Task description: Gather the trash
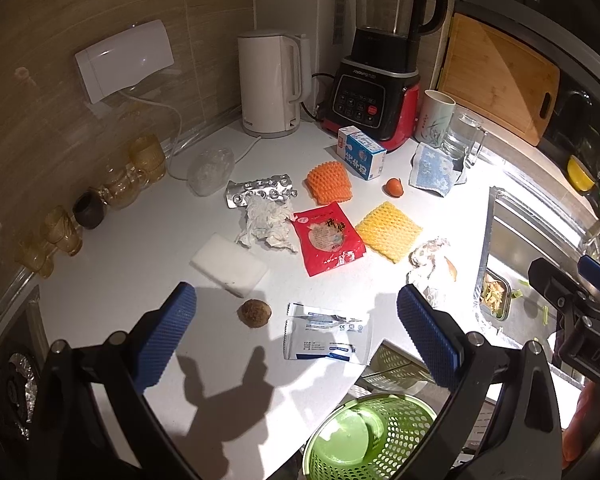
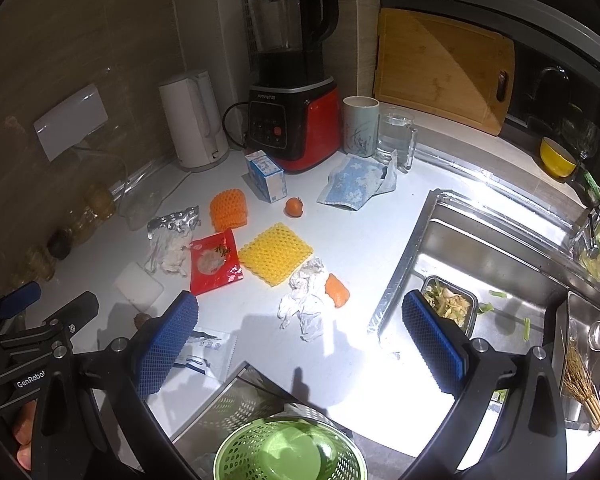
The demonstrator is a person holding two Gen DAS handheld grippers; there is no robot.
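Trash lies scattered on the white counter (image 1: 140, 248): a red snack packet (image 1: 327, 238), yellow foam net (image 1: 389, 230), orange foam net (image 1: 329, 182), crumpled tissue (image 1: 266, 220), empty pill blister (image 1: 260, 193), a torn white sachet (image 1: 327, 331), a brown pit (image 1: 254, 311) and crumpled paper (image 2: 305, 300) with an orange peel (image 2: 337, 290). A green perforated bin (image 1: 368, 438) stands below the counter's front edge. My left gripper (image 1: 296, 336) hovers open above the pit and sachet. My right gripper (image 2: 300, 344) hangs open above the counter edge, near the crumpled paper.
A white kettle (image 1: 270, 80), red blender (image 1: 376, 80), milk carton (image 1: 362, 152), mug (image 1: 436, 118), glass jug (image 1: 462, 136) and cloth (image 2: 358, 182) line the back. Amber glasses (image 1: 136, 172) stand along the left wall. The sink (image 2: 500, 272) at right holds a food container (image 2: 448, 304).
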